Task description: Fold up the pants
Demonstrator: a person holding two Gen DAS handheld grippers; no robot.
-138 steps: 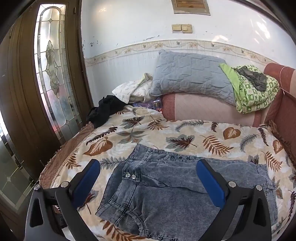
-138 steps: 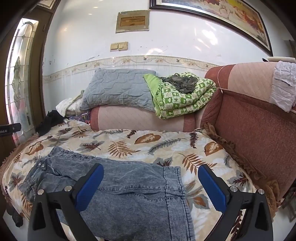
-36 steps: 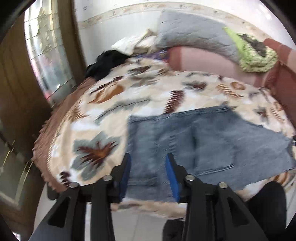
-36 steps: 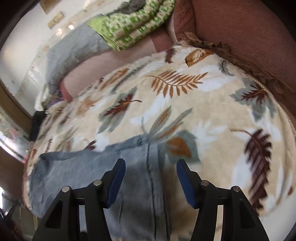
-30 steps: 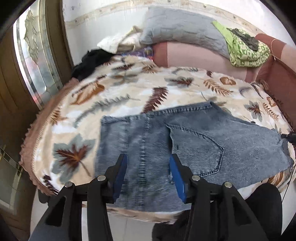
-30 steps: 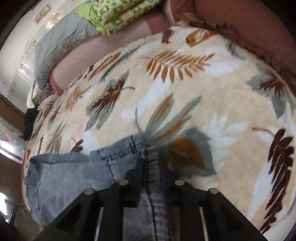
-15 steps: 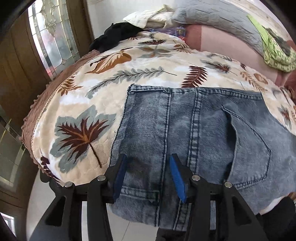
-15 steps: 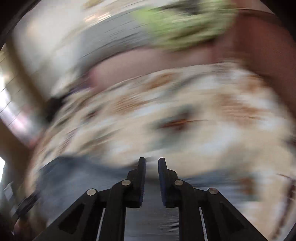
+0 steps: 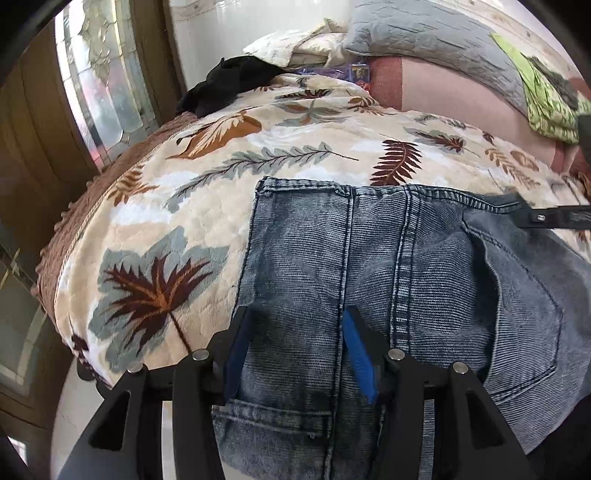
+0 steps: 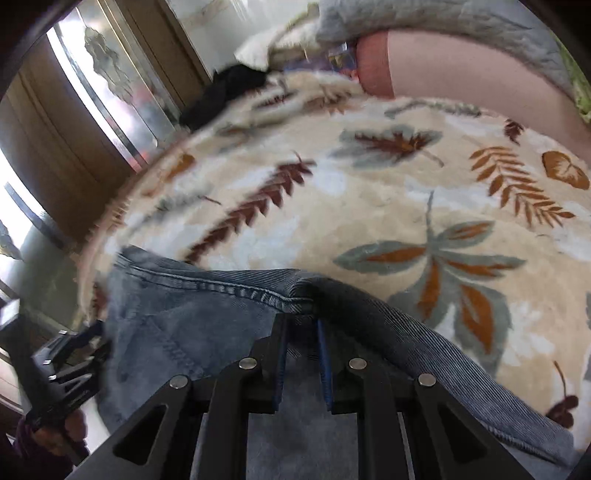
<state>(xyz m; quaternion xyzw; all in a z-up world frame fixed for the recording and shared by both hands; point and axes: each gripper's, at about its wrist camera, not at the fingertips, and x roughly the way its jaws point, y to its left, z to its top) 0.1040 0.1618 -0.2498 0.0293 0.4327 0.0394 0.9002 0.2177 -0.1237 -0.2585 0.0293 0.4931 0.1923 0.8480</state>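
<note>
Grey-blue denim pants (image 9: 406, 258) lie back side up on a leaf-print blanket (image 9: 184, 221), one end hanging over the near edge. My left gripper (image 9: 295, 317) hovers low over that end. Its jaws are opening, with denim under them and the blue pads (image 9: 358, 354) not pressing on it. In the right wrist view my right gripper (image 10: 301, 319) is shut on a raised fold of the pants (image 10: 184, 306), the cloth draping off to both sides. The right gripper (image 9: 546, 218) also shows at the pants' far right edge. The left gripper (image 10: 74, 343) shows at lower left, in a person's hand (image 10: 55, 435).
A black garment (image 9: 229, 81), a grey pillow (image 9: 424, 33) and a green patterned quilt (image 9: 546, 103) lie along the sofa back. A glass-panelled wooden door (image 9: 99, 85) stands at the left. The blanket (image 10: 369, 203) stretches beyond the pants.
My right gripper has swept fast to the left with the pants' edge in it, folding the cloth over. My left gripper has sunk closer to the denim, and its jaws stand a little wider.
</note>
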